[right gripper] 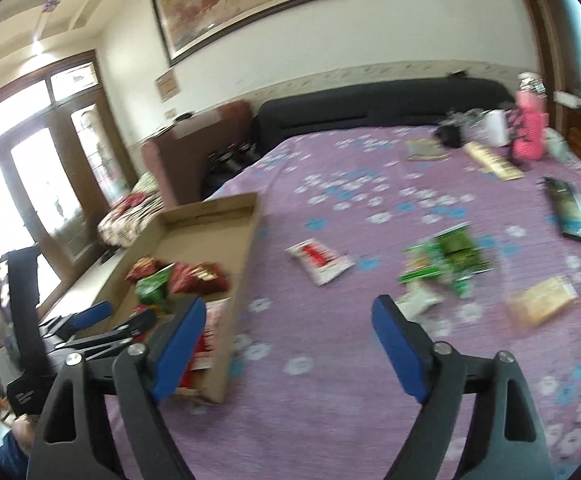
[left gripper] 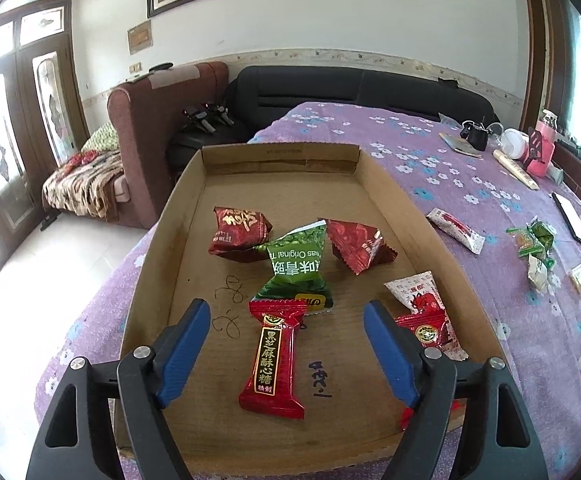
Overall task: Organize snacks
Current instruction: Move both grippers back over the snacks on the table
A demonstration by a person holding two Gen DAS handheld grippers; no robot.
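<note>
A shallow cardboard tray (left gripper: 386, 192) lies on the purple bedspread and holds several snack packets. My left gripper (left gripper: 286, 320) stands open over the tray's near end, and a long red candy packet (left gripper: 275, 356) lies flat on the cardboard between its blue fingers, untouched. Farther in lie a green pea packet (left gripper: 296, 268) and two dark red packets (left gripper: 240, 234). A red-and-white packet (left gripper: 430, 320) sits by the right finger. My right gripper (right gripper: 290, 316) is open and empty above the bedspread, right of the tray (right gripper: 246, 248). Loose green packets (right gripper: 446, 260), a white-and-red packet (right gripper: 318, 260) and a tan packet (right gripper: 542, 304) lie beyond it.
Bottles, a pink container (left gripper: 542, 148) and a book crowd the bed's far right corner. A dark phone-like slab (right gripper: 568, 208) lies near the right edge. A black headboard (left gripper: 350, 88) and a brown armchair (left gripper: 150, 128) stand behind the tray. The right wrist view is motion-blurred.
</note>
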